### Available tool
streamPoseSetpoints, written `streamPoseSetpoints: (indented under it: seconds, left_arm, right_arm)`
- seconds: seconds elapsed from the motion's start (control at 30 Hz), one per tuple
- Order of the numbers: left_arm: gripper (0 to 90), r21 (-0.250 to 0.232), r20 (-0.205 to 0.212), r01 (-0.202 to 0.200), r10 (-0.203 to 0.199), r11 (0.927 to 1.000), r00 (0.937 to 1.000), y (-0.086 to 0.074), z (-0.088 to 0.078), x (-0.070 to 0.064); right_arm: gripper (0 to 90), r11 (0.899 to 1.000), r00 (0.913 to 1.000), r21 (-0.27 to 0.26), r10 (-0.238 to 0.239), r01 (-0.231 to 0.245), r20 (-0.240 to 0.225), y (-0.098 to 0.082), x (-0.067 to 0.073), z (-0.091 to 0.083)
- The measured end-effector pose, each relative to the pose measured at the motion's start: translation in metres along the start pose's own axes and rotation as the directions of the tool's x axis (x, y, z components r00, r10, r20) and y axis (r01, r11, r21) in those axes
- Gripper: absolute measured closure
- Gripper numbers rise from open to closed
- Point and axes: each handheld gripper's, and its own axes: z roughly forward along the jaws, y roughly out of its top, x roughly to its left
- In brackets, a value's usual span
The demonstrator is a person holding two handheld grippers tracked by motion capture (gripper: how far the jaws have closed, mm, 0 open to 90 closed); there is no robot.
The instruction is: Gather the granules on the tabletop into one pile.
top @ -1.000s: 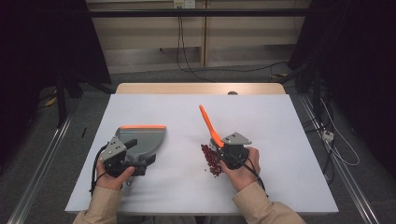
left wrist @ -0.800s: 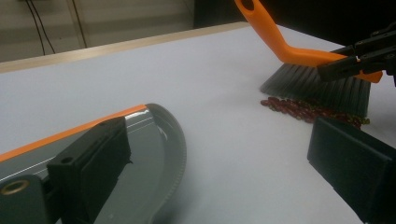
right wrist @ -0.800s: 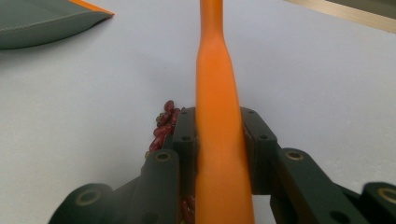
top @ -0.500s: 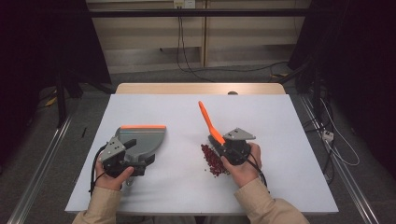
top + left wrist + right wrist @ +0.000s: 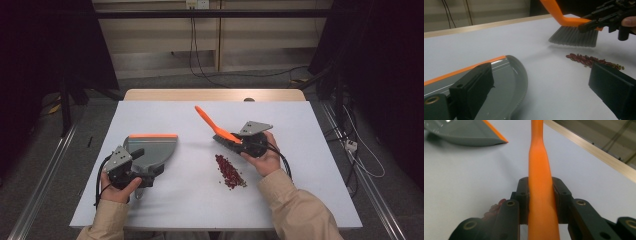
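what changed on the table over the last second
The right hand-held gripper carried the brush away from the red beans, toward the far side of the table, keeping its grip. The left hand-held gripper, the dustpan and the beans stayed put.

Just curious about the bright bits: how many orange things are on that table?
2: the brush with its orange handle, clamped in the right gripper, and the dustpan with an orange front edge, at the left gripper.
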Motion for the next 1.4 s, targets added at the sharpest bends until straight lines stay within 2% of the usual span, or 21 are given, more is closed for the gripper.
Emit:
streamPoseSetpoints:
  seconds: [0.07,0.17,0.23,0.3,0.4,0.53,0.77,0.87,1.03,1.1,1.13,1.27,1.37,1.4]
  left_arm:
    - [5.6,-0.001,0.000,0.003,-0.003,1.0000,1.0000,0.000,0.000,0.001]
    - [5.6,0.002,0.002,0.004,-0.004,1.0000,1.0000,-0.001,0.000,0.002]
    - [5.6,0.002,0.005,0.007,-0.007,1.0000,1.0000,-0.001,0.000,0.003]
    - [5.6,0.002,0.005,0.009,-0.009,1.0000,0.9999,-0.001,0.000,0.003]
    - [5.6,0.005,0.004,0.008,-0.008,1.0000,1.0000,-0.002,-0.001,0.005]
    - [5.6,0.010,0.004,0.015,-0.015,0.9998,0.9999,-0.004,-0.001,0.006]
    - [5.6,0.015,-0.001,0.013,-0.013,0.9998,0.9999,-0.004,-0.002,0.006]
    - [5.6,0.016,-0.003,0.011,-0.011,0.9998,0.9999,-0.004,-0.002,0.006]
    - [5.6,0.017,-0.004,0.006,-0.006,0.9998,1.0000,-0.004,-0.002,0.005]
    - [5.6,0.018,-0.004,0.007,-0.007,0.9998,1.0000,-0.004,-0.002,0.004]
    - [5.6,0.019,-0.004,0.004,-0.004,0.9998,1.0000,-0.004,-0.002,0.004]
    - [5.6,0.020,-0.005,0.000,0.000,0.9998,1.0000,-0.004,-0.002,0.004]
    - [5.6,0.018,-0.003,-0.002,0.002,0.9998,1.0000,-0.004,-0.002,0.003]
    - [5.6,0.018,-0.003,-0.002,0.002,0.9998,1.0000,-0.004,-0.002,0.003]
  right_arm:
    - [71.2,0.999,0.9986,-0.008,-0.033,0.033,-0.041,0.002,-0.003,0.007]
    - [71.2,0.994,0.9894,-0.029,-0.112,0.110,-0.092,0.008,-0.007,0.016]
    - [71.3,0.986,0.9768,-0.044,-0.166,0.161,-0.136,0.009,-0.009,0.022]
    - [71.3,0.978,0.9603,-0.038,-0.209,0.205,-0.185,0.006,-0.009,0.027]
    - [71.3,0.970,0.9383,-0.065,-0.245,0.236,-0.245,0.002,-0.007,0.026]
    - [71.3,0.961,0.9202,-0.051,-0.275,0.271,-0.279,0.001,-0.004,0.020]
    - [71.3,0.951,0.8874,-0.062,-0.305,0.302,-0.346,-0.005,0.000,0.003]
    - [71.3,0.946,0.8769,-0.060,-0.318,0.318,-0.361,-0.007,0.003,-0.004]
    - [71.3,0.945,0.8706,-0.070,-0.321,0.318,-0.373,-0.011,0.008,-0.012]
    - [71.3,0.948,0.8738,-0.076,-0.314,0.308,-0.372,-0.013,0.009,-0.014]
    - [71.3,0.948,0.8723,-0.079,-0.314,0.307,-0.375,-0.014,0.010,-0.015]
    - [71.3,0.952,0.8789,-0.082,-0.305,0.296,-0.367,-0.015,0.015,-0.018]
    - [71.3,0.951,0.8778,-0.088,-0.308,0.297,-0.367,-0.017,0.018,-0.021]
    - [71.3,0.952,0.8812,-0.087,-0.304,0.293,-0.362,-0.017,0.019,-0.021]
